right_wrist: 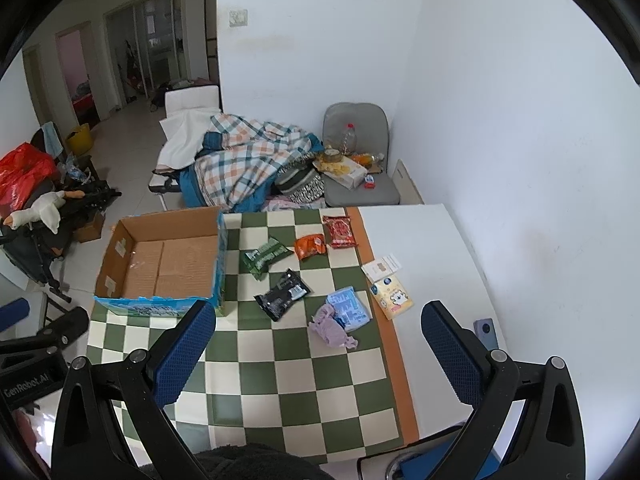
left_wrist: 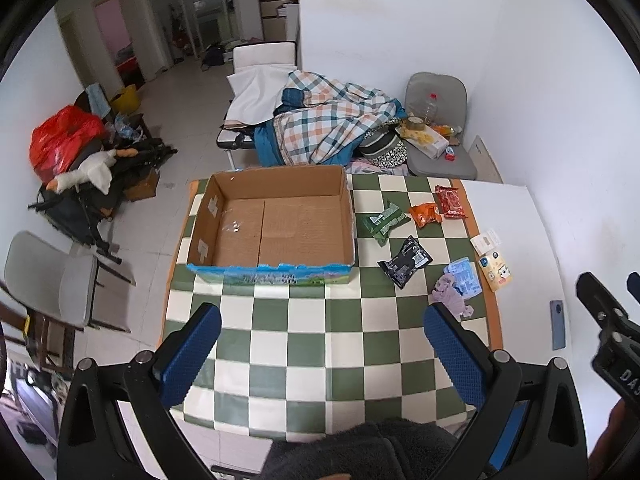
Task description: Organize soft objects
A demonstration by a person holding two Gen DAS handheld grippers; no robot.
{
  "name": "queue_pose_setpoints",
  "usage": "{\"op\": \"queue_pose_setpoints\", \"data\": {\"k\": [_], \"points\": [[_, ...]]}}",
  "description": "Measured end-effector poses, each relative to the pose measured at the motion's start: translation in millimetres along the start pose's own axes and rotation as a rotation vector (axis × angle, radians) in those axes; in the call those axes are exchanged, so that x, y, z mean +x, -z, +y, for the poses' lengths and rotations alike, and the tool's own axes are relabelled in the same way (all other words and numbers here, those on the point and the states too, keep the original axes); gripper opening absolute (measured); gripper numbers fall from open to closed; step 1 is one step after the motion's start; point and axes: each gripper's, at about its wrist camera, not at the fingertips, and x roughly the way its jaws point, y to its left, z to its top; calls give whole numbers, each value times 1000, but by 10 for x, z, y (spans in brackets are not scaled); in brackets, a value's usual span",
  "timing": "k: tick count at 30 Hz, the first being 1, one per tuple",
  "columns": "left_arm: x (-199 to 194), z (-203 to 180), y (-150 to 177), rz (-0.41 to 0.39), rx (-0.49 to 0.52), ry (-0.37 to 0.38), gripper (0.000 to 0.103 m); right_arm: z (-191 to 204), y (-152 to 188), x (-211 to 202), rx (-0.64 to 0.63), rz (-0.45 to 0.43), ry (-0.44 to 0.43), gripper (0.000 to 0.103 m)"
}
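Right now you are holding the left tool (left_wrist: 322, 354) with its blue pads wide apart and nothing between them, hovering over the checkered cloth on the counter (left_wrist: 516, 216), just short of the cardboard box (left_wrist: 272, 220). Your right tool (right_wrist: 318, 354) is likewise gaping and carrying nothing, hanging above the near part of the cloth.

Farther out, the box is sitting open and bare inside at the left of the cloth. To its right the soft things are lying loose: a lilac cloth bundle (right_wrist: 331, 330) touching a pale blue tissue pack (right_wrist: 349, 308), a black packet (right_wrist: 283, 294) between them and the box, then a green packet (right_wrist: 264, 258), an orange packet (right_wrist: 309, 246) and a red packet (right_wrist: 339, 231) toward the far edge. A yellow tissue pack (right_wrist: 392, 295) is resting on the bare white counter beside the cloth.

By my reading, you are only at the start, with nothing boxed yet. The lilac bundle is lying nearest the right tool, so lowering over it, pinching its bulk and carrying it leftward over the box wall looks like the sensible first move.
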Motion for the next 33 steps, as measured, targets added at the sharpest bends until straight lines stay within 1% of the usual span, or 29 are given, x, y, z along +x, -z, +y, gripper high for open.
{"op": "queue_pose_setpoints", "data": {"k": [2, 4, 6, 8, 11, 12, 14, 15, 16, 17, 18, 19, 20, 21, 25, 28, 29, 32, 33], "points": [[170, -53, -95, 25, 21, 2, 103, -100, -43, 122, 17, 20, -3, 103], [433, -149, -219, 61, 43, 18, 103, -193, -82, 284, 28, 46, 2, 103], [755, -289, -362, 103, 81, 35, 103, -354, -134, 578, 44, 97, 3, 103], [1091, -466, -482, 152, 127, 47, 103, -536, -174, 935, 55, 154, -6, 103], [1717, -835, -635, 224, 220, 36, 103, -815, -200, 1494, 78, 226, 1, 103], [1861, -922, -641, 242, 243, 41, 103, -936, -204, 1742, 95, 263, 12, 103], [2217, -1141, -662, 286, 294, 43, 103, -1189, -211, 2244, 152, 344, -3, 103], [2458, -1292, -663, 322, 328, 57, 103, -1312, -196, 2498, 188, 382, -19, 103], [2624, -1395, -648, 349, 353, 67, 103, -1415, -186, 2734, 212, 416, -30, 103], [2760, -1461, -623, 373, 377, 64, 103, -1551, -175, 3064, 236, 454, -40, 103], [2938, -1551, -598, 402, 406, 58, 103, -1599, -152, 3228, 234, 463, -41, 103], [3107, -1634, -563, 427, 432, 52, 102, -1673, -147, 3468, 217, 481, -35, 103], [3278, -1715, -530, 454, 453, 46, 102, -1768, -124, 3784, 190, 514, -8, 103], [3455, -1785, -489, 485, 473, 41, 102, -1817, -99, 3991, 170, 529, 5, 103], [4076, -1989, -354, 607, 521, 25, 100, -1909, 71, 4790, 89, 639, -8, 103], [4424, -2089, -274, 676, 550, 17, 100, -1889, 242, 5138, 47, 703, -17, 103], [4516, -2105, -256, 690, 556, 10, 100, -1882, 315, 5297, 34, 729, -26, 103], [4747, -2162, -188, 731, 589, -9, 100, -1871, 454, 5550, 20, 777, -40, 103], [4806, -2168, -168, 743, 590, -12, 95, -1870, 480, 5603, 16, 784, -41, 103]]}}
